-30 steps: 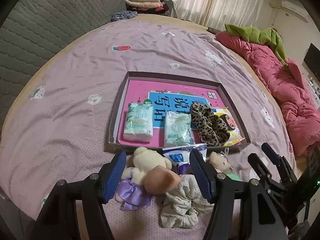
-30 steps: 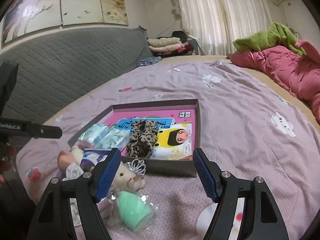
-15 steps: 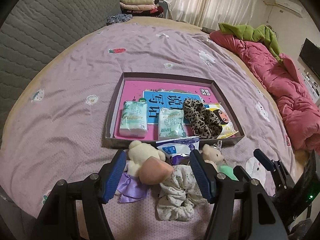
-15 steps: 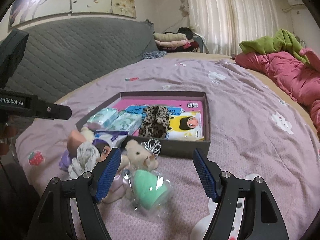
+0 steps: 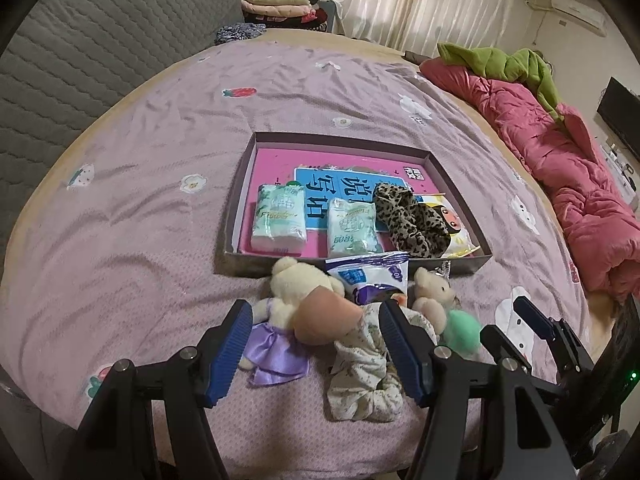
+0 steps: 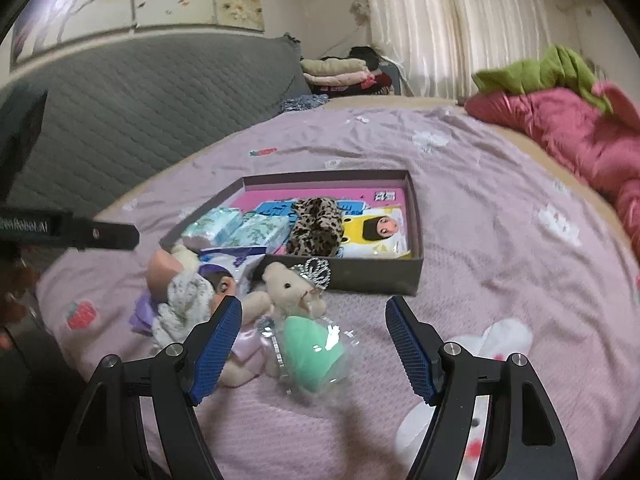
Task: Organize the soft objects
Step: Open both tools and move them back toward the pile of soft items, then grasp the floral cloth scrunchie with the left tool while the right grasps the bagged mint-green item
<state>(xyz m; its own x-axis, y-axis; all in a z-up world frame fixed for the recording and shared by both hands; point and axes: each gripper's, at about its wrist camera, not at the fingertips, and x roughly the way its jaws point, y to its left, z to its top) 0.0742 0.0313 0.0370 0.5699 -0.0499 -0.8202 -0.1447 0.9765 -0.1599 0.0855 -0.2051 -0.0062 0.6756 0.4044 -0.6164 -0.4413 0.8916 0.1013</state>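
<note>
A shallow box (image 5: 240,184) (image 6: 376,276) on the bed holds two tissue packs (image 5: 280,218), a leopard scrunchie (image 5: 412,216) (image 6: 316,224) and booklets. In front of it lie a cream plush doll in a purple dress (image 5: 296,292), a floral scrunchie (image 5: 368,364) (image 6: 180,304), a blue-white packet (image 5: 372,276), a small crowned bear (image 5: 430,292) (image 6: 288,284) and a green sponge in clear wrap (image 5: 460,326) (image 6: 314,342). My left gripper (image 5: 316,352) is open, low over the doll and floral scrunchie. My right gripper (image 6: 314,350) is open around the green sponge.
The bed has a purple sheet (image 5: 140,184). A pink quilt (image 5: 568,164) with a green garment (image 5: 504,60) lies along the right side. A grey headboard (image 5: 80,32) is at the left. Folded clothes (image 5: 276,4) are stacked far behind.
Both grippers have pulled back and risen a little from the box. The toys now sit further up between the fingers. Nothing has been taken hold of.
</note>
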